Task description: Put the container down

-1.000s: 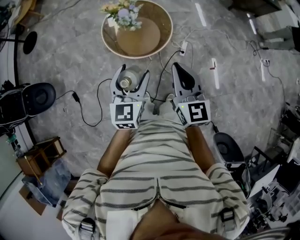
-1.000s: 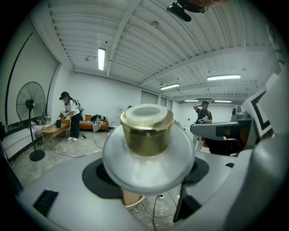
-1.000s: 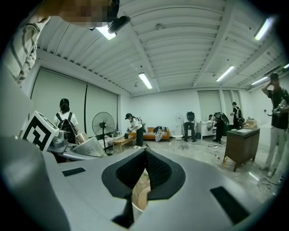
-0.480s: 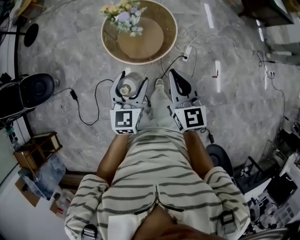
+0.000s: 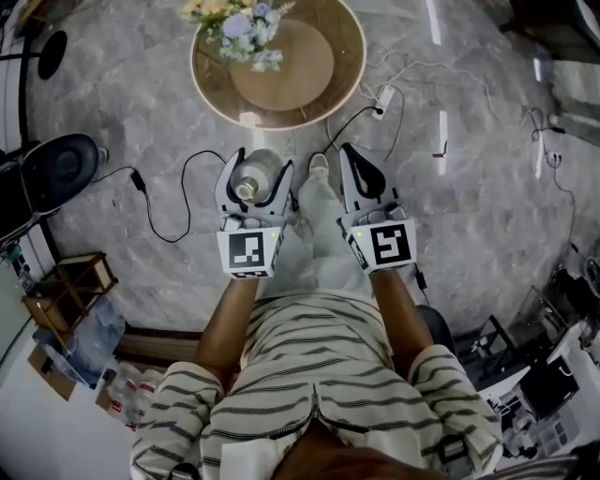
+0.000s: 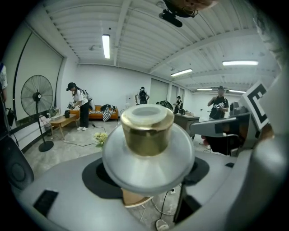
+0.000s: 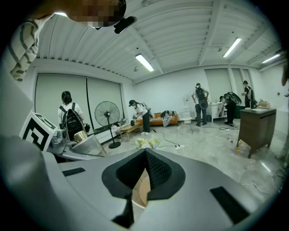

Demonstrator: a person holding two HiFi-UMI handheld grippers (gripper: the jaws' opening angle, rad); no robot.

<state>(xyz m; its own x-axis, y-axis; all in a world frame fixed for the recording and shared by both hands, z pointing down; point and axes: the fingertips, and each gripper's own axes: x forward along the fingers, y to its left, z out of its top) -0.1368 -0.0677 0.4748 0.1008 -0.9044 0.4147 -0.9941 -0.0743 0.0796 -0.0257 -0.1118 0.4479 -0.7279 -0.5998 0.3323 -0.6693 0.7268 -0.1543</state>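
Over grey marble floor (image 5: 487,216), container (image 5: 251,183); round wooden table (image 5: 349,75) ahead.

A bunch of flowers (image 5: 234,23) stands at the far-left edge of a round wooden table (image 5: 300,70). A power strip (image 5: 382,97) and a black cable (image 5: 137,179) lie on the marble floor (image 5: 487,216).

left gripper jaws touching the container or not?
Touching. The left gripper view shows the container with its silver body wedged against the black pads on both sides. The head view shows the left gripper with its jaws hugging it.

Even bright light, fisheye-warped edges
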